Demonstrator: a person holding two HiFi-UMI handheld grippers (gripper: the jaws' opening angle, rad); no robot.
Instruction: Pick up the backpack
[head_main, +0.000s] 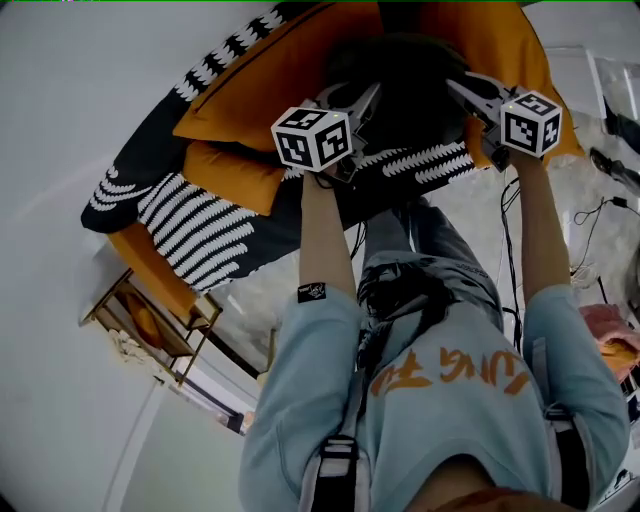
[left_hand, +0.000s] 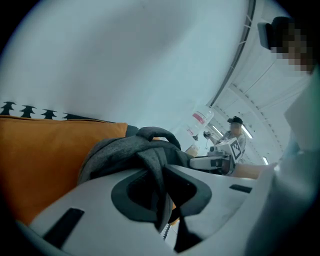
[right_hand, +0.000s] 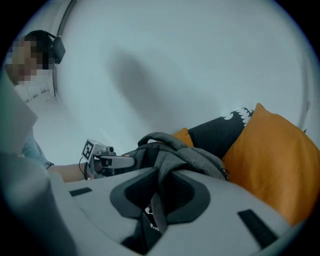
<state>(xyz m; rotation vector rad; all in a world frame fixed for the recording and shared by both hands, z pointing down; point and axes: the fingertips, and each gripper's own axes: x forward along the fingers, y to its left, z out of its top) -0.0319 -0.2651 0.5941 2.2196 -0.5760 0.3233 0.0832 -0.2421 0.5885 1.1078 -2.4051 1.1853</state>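
Note:
The dark grey backpack lies on the orange cushions of a sofa, between my two grippers. In the head view my left gripper grips its left side and my right gripper its right side. The left gripper view has my left gripper shut on a fold of grey backpack fabric, with the carry handle arching above. In the right gripper view my right gripper is likewise shut on a grey strap of the backpack. Most of the bag's body is hidden behind the jaws.
Orange cushions and a black-and-white patterned blanket cover the sofa. A small wooden side table stands at the lower left. Cables run over the floor on the right. A white wall rises behind the sofa.

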